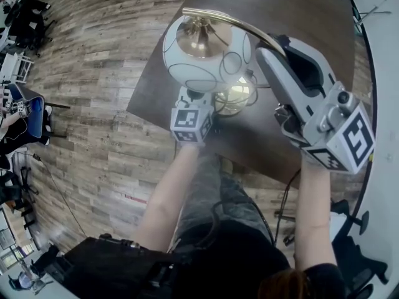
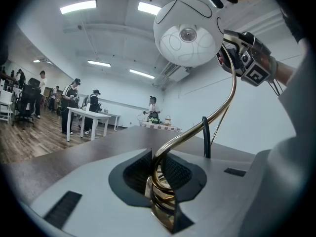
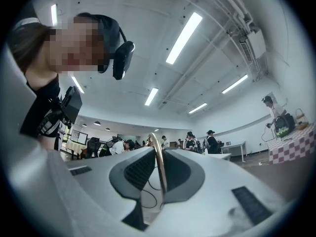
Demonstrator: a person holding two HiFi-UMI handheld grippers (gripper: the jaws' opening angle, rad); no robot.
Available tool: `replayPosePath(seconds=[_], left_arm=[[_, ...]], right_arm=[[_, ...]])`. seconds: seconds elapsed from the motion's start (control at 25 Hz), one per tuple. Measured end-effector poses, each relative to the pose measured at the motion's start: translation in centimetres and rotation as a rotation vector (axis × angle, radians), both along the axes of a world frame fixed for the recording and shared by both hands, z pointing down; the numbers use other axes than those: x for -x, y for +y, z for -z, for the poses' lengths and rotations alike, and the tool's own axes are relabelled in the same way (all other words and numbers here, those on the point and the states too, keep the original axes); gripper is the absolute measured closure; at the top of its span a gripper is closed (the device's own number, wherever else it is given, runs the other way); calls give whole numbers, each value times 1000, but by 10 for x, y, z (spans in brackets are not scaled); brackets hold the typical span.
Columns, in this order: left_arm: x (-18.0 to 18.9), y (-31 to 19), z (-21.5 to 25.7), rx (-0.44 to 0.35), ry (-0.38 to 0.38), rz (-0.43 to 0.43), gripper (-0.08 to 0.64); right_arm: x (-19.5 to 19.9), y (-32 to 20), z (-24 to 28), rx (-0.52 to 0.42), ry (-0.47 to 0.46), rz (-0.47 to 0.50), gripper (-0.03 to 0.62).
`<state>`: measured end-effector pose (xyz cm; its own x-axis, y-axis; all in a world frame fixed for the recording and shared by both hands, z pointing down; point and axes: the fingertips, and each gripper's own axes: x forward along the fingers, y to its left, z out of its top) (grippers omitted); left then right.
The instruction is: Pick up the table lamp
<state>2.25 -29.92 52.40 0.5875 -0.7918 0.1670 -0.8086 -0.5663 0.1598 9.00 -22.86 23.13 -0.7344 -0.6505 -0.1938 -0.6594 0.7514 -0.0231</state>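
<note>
Two grippers are on the table lamp (image 1: 215, 73) at this moment. The lamp is at the near edge of the dark table (image 1: 299, 17), and I cannot tell whether its base (image 1: 235, 97) rests on the wood or is already a little above it.

The left gripper (image 2: 159, 174) is clamped low on the brass stem (image 2: 224, 102), just where the stem comes out of the ringed brass base. The right gripper (image 3: 159, 169) has its jaws closed on the upper arch of the same stem, and the thin brass rod runs straight between the pads.

I judge that the lamp is top-heavy. The white globe shade (image 2: 187, 33) hangs at the end of the long curved stem, well away from the base, so its weight will want to swing the lamp around the lower grip. The globe looks like glass and is probably fragile, so it is not a good place to hold. The stem is stiff metal, but it is smooth, round and polished, so it can slip or turn inside the pads. I think the low grip near the base should carry the weight, and the high grip should only stop the lamp from tipping. The lift should be slow and both hands should rise together.
</note>
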Motion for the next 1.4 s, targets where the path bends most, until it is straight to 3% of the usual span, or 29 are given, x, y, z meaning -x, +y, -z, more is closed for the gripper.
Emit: replayPosePath(seconds=[0.44,1.4], left_arm=[[-2,-1,3,-15,-54,22,512],[-3,2,40,10,-55,0,514]], right_arm=[[-6,0,2,23,-35,45,549],[-3,1,43,24,-39,60,549]])
